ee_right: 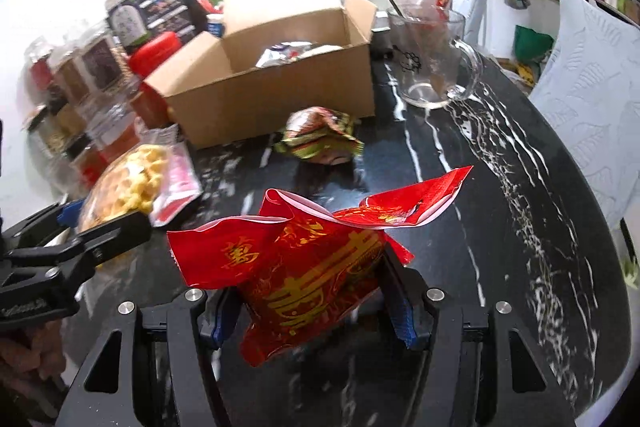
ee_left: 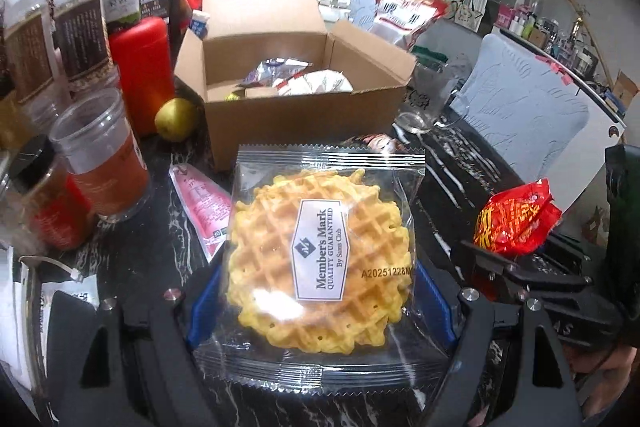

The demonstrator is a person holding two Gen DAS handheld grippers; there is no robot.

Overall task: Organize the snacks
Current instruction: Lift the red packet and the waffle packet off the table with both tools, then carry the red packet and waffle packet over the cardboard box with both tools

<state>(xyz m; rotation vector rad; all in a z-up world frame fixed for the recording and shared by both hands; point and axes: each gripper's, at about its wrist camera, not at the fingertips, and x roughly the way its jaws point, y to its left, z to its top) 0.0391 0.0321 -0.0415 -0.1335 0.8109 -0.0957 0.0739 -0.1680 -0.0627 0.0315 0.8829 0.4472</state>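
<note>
Your left gripper point(ee_left: 320, 307) pinches the waffle pack point(ee_left: 320, 251), your right gripper point(ee_right: 312, 311) the red packet point(ee_right: 316, 267); some snacks fill the box point(ee_left: 296, 123), two wait on the surface point(ee_right: 500, 155).

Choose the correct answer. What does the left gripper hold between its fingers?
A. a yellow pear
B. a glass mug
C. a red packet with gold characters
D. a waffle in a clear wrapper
D. In the left wrist view, the waffle in a clear wrapper sits clamped between the blue pads of the left gripper; the red packet is in the right gripper instead.
</note>
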